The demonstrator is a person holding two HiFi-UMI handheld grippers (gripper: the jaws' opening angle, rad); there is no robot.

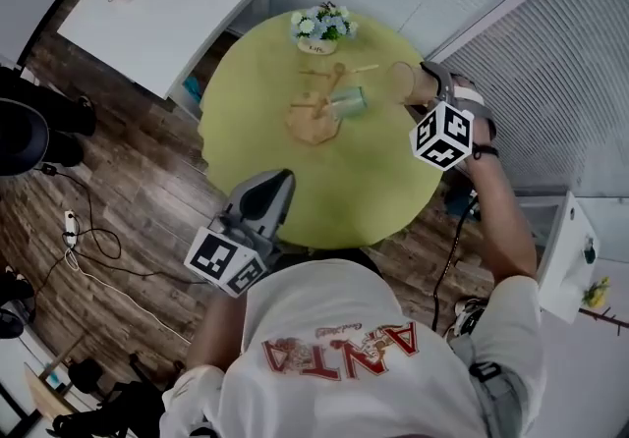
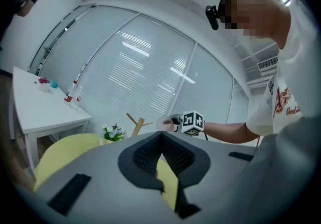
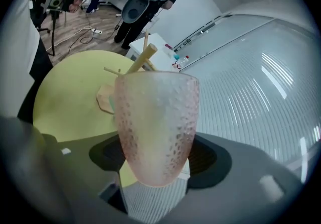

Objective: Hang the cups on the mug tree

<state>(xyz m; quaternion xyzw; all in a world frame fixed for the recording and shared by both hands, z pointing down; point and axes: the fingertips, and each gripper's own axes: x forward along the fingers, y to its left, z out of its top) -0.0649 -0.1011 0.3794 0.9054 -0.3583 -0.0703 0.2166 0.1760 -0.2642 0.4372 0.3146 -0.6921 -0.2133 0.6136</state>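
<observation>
Above the far right of the round yellow-green bench [image 1: 344, 192], the right gripper [image 1: 413, 84] clamps a pink dimpled glass cup [image 3: 155, 127] near the wooden mug tree [image 1: 319, 108]; a misjudged approach could topple the tree

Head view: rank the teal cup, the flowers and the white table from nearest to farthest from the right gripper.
1. Teal cup: on the mug tree, just left of the right gripper.
2. Flowers: at the round table's far edge.
3. White table: beyond, upper left.
</observation>
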